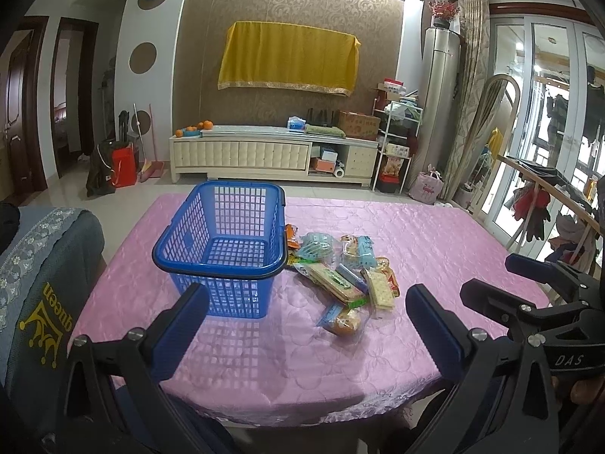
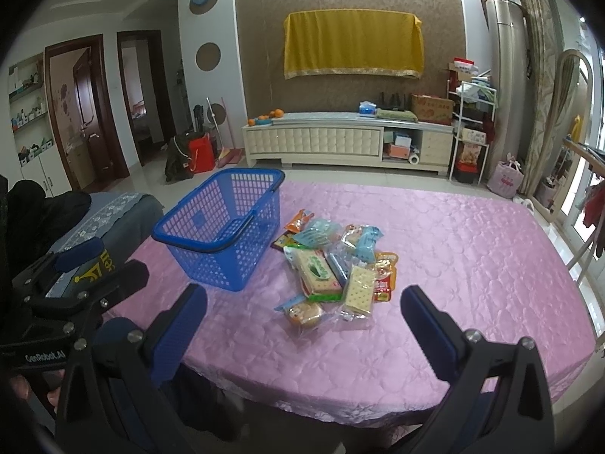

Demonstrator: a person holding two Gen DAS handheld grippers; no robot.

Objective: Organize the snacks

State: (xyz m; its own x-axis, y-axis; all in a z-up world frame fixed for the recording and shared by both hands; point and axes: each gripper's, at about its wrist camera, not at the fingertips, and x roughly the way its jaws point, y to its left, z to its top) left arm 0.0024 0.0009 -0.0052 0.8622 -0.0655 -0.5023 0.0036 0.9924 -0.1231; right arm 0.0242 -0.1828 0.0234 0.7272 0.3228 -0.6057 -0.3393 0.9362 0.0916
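Note:
An empty blue plastic basket (image 1: 223, 249) stands on the pink tablecloth (image 1: 416, 242); it also shows in the right wrist view (image 2: 223, 227). A pile of snack packets (image 1: 340, 276) lies just right of it, with cracker packs and a small bun packet (image 2: 302, 312) nearest me; the pile shows in the right wrist view (image 2: 332, 265). My left gripper (image 1: 306, 321) is open and empty above the table's near edge. My right gripper (image 2: 302, 325) is open and empty, near the bun packet. Each gripper shows in the other's view: the right one (image 1: 529, 283), the left one (image 2: 87, 265).
A grey chair with a lace cover (image 1: 41, 272) stands at the table's left. Beyond the table are a white TV cabinet (image 1: 272, 155), shelves and a wooden rack (image 1: 548, 189) at the right. The tablecloth stretches bare to the right of the pile.

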